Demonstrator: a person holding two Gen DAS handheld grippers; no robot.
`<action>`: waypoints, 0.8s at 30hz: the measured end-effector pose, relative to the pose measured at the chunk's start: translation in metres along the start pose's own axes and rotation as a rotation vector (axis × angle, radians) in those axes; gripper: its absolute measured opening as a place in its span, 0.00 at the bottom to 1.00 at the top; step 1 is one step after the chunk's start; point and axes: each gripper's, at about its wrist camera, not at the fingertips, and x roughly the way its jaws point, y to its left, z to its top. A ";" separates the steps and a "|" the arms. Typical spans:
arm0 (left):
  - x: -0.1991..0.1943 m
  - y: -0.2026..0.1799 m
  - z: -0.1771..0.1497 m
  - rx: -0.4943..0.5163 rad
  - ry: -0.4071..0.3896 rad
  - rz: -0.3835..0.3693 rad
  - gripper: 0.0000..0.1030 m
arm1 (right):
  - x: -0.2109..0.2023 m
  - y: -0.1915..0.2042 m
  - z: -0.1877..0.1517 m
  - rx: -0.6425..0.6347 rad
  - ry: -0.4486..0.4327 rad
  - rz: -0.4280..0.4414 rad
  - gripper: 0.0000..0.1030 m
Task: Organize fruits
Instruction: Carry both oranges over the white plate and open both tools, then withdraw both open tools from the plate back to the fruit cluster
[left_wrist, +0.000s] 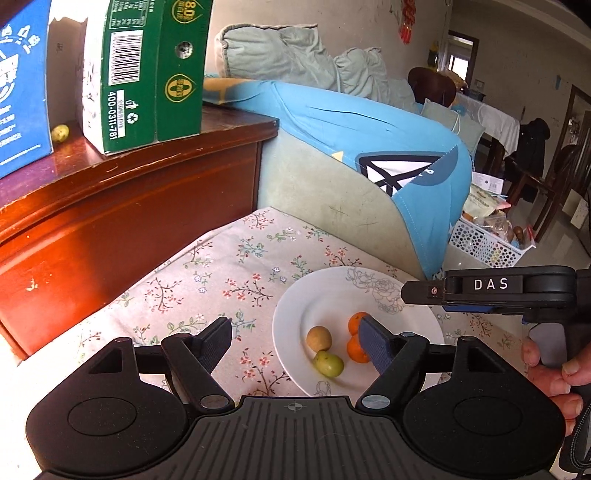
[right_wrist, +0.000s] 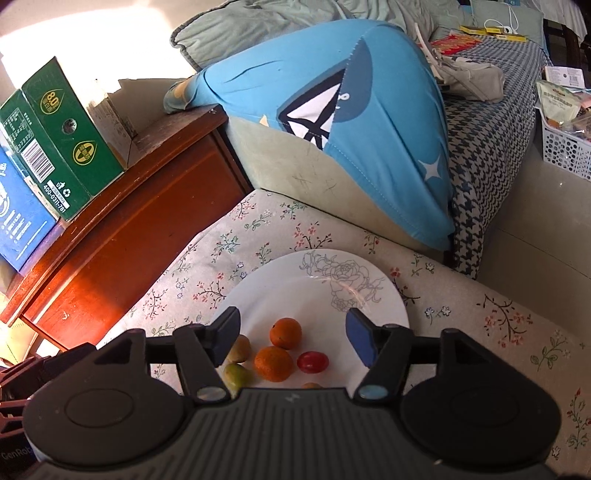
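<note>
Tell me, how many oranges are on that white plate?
2. One orange sits nearer the plate's middle; the other orange lies just in front, beside the red tomato. More may hide behind the gripper.

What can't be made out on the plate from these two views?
- Left wrist: the cherry tomato is missing, apparently hidden behind the left claw finger.
- Right wrist: an orange-ish fruit is cut off by the right claw body; type unclear.
- Right wrist: the tan fruit and green fruit are partly covered by its left finger.
</note>
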 end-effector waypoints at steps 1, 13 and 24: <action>-0.004 0.003 -0.001 -0.008 0.000 0.007 0.74 | -0.002 0.002 -0.002 -0.002 0.000 0.008 0.62; -0.035 0.043 -0.022 -0.109 0.010 0.071 0.74 | -0.023 0.027 -0.030 -0.106 0.014 0.064 0.62; -0.042 0.082 -0.047 -0.138 0.056 0.170 0.74 | -0.030 0.043 -0.068 -0.164 0.074 0.116 0.47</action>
